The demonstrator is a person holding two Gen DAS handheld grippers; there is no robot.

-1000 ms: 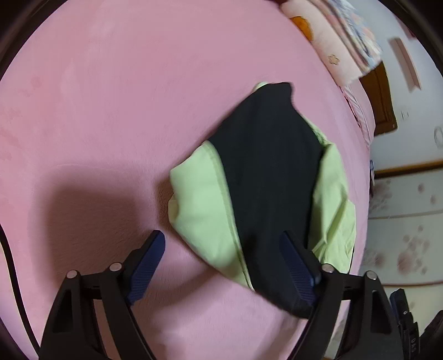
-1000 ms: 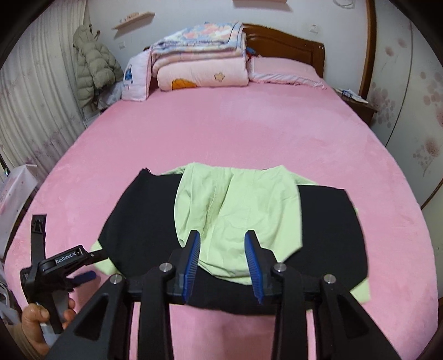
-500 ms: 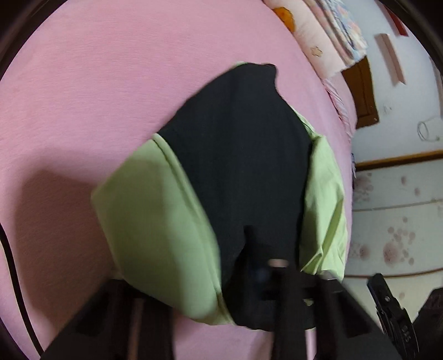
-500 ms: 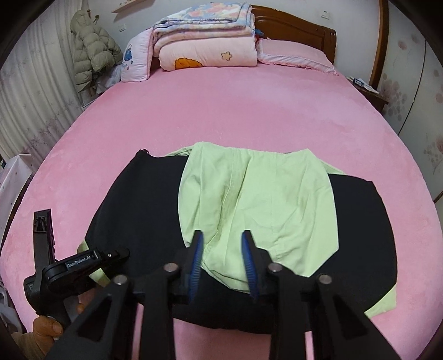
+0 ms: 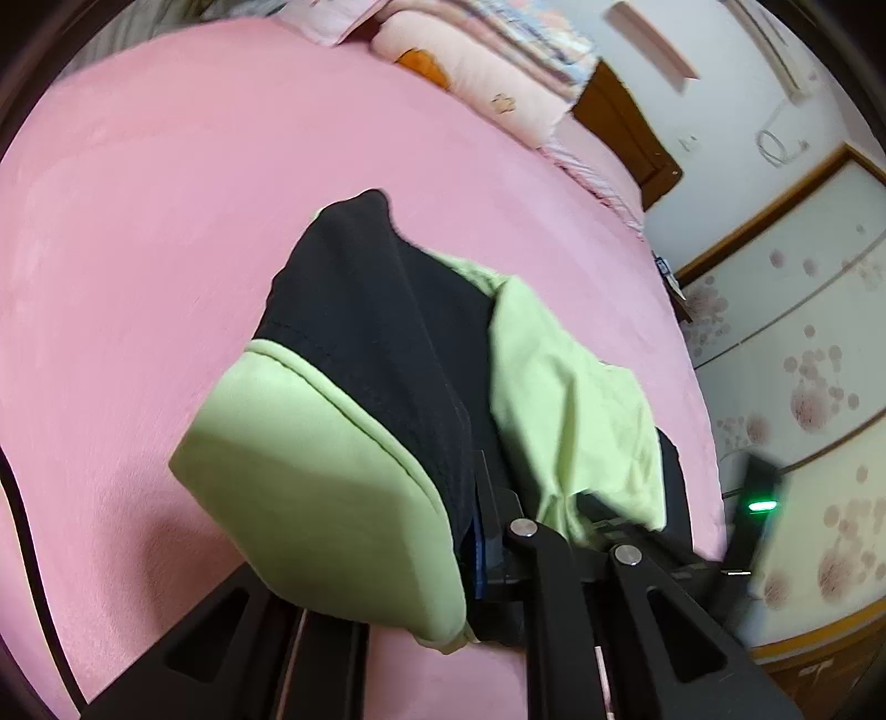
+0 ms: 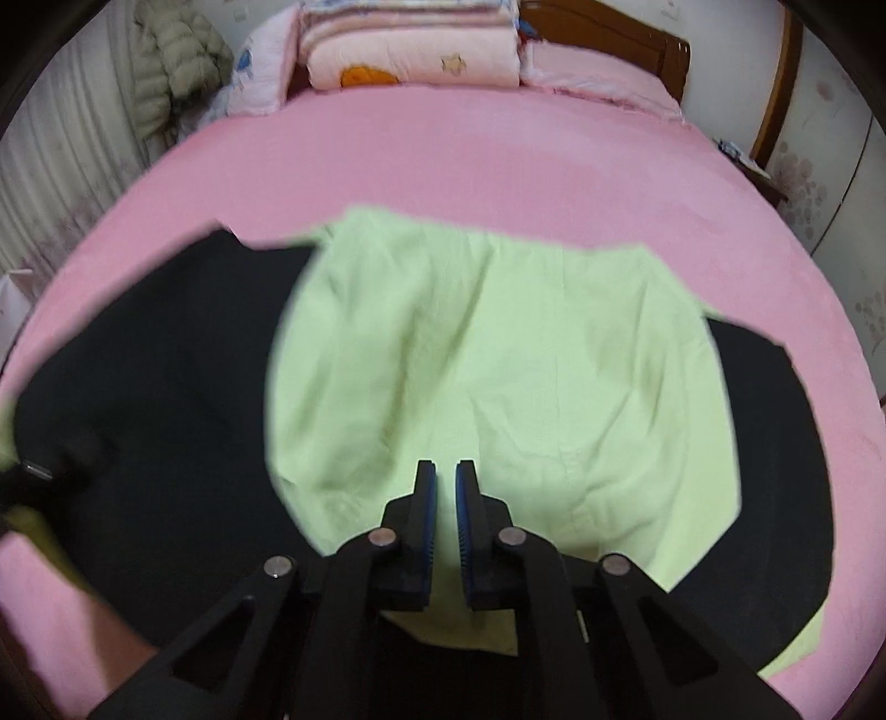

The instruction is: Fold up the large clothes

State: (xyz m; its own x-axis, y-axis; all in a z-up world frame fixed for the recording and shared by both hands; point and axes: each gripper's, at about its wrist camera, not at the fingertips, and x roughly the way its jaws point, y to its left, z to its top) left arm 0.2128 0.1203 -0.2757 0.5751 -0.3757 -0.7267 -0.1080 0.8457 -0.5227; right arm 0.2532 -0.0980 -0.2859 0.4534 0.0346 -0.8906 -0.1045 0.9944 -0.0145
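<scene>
Left gripper (image 5: 479, 531): jaws have just been closing and are now clamped on the near edge of the garment (image 5: 382, 354), a black and light-green piece. The cloth drapes over the left finger and hides most of it; a strip of blue pad shows at the pinch. The tool points steeply down toward the pink bed (image 5: 138, 210) and is rolled, so the room sits tilted in its view. The gripped green hem is raised off the sheet and casts a shadow beneath.

Right gripper (image 6: 446, 515): jaws have just been closing and stand nearly together with a thin gap between the blue pads; no cloth is visibly caught between them. It points steeply down, low over the green panel of the garment (image 6: 498, 360), which is spread across the near-middle of the bed (image 6: 443, 149).

Folded quilts (image 6: 410, 50) lie stacked at the headboard (image 6: 626, 39).
</scene>
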